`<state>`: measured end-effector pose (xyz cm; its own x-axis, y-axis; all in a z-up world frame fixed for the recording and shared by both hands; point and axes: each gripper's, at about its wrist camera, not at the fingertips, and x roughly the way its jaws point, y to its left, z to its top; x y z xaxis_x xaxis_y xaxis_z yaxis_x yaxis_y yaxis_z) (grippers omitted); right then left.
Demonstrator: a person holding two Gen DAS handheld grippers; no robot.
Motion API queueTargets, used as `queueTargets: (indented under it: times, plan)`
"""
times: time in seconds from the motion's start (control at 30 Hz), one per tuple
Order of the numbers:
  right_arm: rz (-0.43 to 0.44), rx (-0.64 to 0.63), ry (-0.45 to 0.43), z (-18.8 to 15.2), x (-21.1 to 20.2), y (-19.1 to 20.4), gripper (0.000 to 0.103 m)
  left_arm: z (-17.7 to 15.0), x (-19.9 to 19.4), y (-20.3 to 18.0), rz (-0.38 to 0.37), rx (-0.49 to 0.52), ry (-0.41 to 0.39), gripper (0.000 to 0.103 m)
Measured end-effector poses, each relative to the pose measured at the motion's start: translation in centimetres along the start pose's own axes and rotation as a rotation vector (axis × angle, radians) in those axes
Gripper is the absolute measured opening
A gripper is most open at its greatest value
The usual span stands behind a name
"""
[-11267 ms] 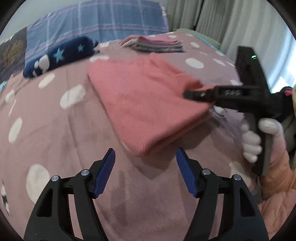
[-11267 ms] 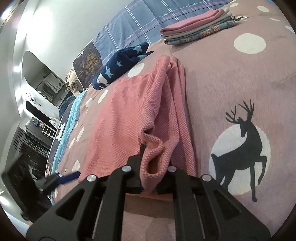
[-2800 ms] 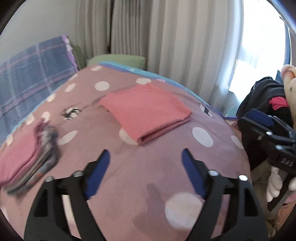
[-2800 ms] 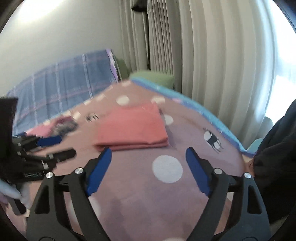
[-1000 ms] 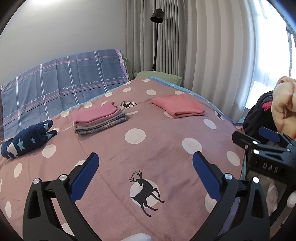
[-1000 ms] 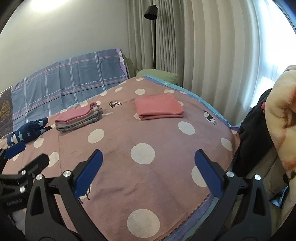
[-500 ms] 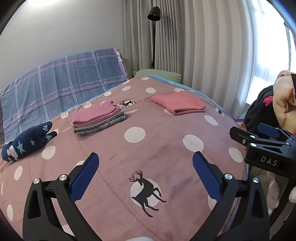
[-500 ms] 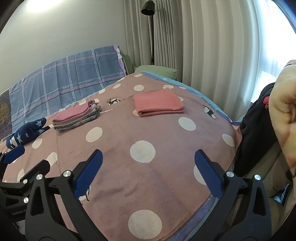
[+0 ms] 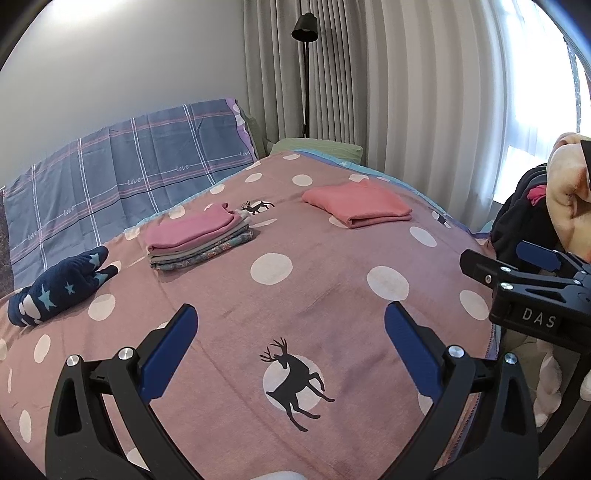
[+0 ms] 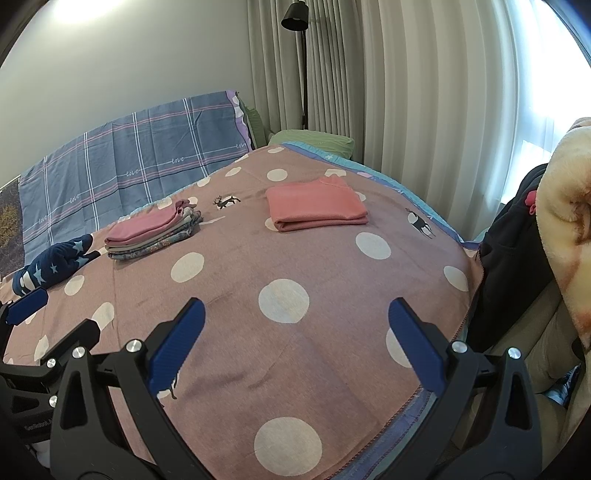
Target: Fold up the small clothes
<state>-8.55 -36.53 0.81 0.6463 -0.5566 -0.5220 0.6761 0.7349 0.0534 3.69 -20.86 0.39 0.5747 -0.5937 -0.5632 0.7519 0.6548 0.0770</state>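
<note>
A folded salmon-pink garment (image 9: 357,205) lies far back on the polka-dot bedspread (image 9: 314,295); it also shows in the right wrist view (image 10: 316,208). A stack of folded clothes (image 9: 197,236) with a pink one on top lies to its left, also in the right wrist view (image 10: 151,230). My left gripper (image 9: 290,343) is open and empty, held well back above the bed's near end. My right gripper (image 10: 295,338) is open and empty too, beside it; it shows at the right edge of the left wrist view (image 9: 509,269).
A navy star-patterned item (image 9: 61,288) lies at the left. A plaid blue cover (image 9: 122,177) lies at the head of the bed, with curtains and a floor lamp (image 9: 304,33) behind. Dark clothing (image 10: 513,236) and a fluffy blanket (image 10: 569,206) lie at the right.
Over the earlier frames my right gripper let go of the pink garment and both grippers pulled far back from the bed. In the last second the views barely shift.
</note>
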Motion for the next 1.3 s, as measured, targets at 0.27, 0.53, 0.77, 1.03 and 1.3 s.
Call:
queueTargets:
  times: [0.27,0.53,0.77,1.03,1.3]
  plan:
    - [0.003,-0.009,-0.001,-0.44,0.09,0.28,0.101,0.0,-0.07,-0.01,0.011,0.001,0.001,0.101]
    - [0.005,-0.01,0.0,-0.46,-0.02,0.46,0.101,-0.01,-0.09,0.1,0.016,-0.002,0.001,0.101]
    - [0.005,-0.011,0.002,-0.52,-0.03,0.6,0.101,-0.01,-0.08,0.11,0.014,0.0,-0.002,0.101]
    - [0.006,-0.012,0.002,-0.56,0.03,0.63,0.101,0.0,0.09,0.07,0.014,0.001,0.001,0.101]
    - [0.007,-0.013,0.007,-0.58,0.24,0.53,0.101,-0.05,0.25,-0.05,0.015,0.0,0.008,0.101]
